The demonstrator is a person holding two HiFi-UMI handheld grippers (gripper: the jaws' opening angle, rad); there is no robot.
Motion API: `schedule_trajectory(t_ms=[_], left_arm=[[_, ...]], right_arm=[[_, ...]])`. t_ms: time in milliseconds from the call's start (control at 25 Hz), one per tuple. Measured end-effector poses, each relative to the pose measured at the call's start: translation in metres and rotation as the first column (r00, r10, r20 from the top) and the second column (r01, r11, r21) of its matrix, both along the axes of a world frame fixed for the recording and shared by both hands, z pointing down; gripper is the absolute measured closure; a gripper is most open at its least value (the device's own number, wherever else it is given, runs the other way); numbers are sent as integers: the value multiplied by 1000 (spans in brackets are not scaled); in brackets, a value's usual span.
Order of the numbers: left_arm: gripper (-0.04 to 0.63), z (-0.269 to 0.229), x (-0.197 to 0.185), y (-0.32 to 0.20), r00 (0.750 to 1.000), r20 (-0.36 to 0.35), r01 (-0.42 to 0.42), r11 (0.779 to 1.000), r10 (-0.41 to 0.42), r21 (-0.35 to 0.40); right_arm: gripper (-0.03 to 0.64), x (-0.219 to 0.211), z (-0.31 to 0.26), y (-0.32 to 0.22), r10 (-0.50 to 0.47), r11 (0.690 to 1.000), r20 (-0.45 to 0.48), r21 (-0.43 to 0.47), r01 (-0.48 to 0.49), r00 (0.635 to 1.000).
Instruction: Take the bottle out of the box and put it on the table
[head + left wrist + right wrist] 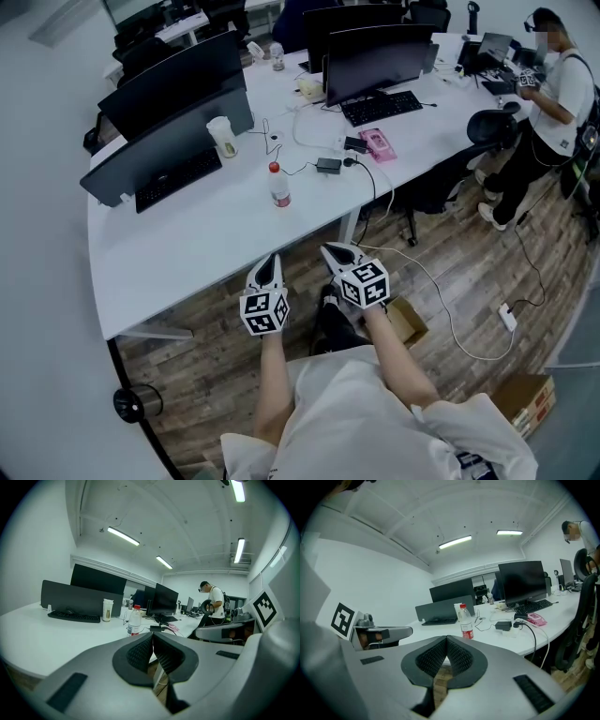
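Observation:
A clear plastic bottle with a red cap and red label stands upright on the white table, apart from both grippers. It also shows in the left gripper view as the bottle and in the right gripper view as the bottle. My left gripper hovers at the table's near edge, shut with nothing in it. Beside it my right gripper is also shut and empty. An open cardboard box sits on the floor under my right arm.
Monitors, keyboards, a paper cup, a pink object and a power adapter with cables crowd the table's far side. A person stands far right by an office chair. A second box lies lower right.

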State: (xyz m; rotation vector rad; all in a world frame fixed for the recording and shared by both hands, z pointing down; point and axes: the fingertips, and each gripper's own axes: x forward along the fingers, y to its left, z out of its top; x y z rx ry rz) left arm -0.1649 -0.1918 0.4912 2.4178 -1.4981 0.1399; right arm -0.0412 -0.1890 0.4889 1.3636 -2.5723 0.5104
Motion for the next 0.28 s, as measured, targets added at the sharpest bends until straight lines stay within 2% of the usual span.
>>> schedule_trajectory(t_ms=[280], left_arm=[[580, 3, -2, 1, 1000, -10, -4, 1000, 4, 0]], right_arm=[[577, -5, 3, -1, 0, 1000, -6, -2, 0, 1000]])
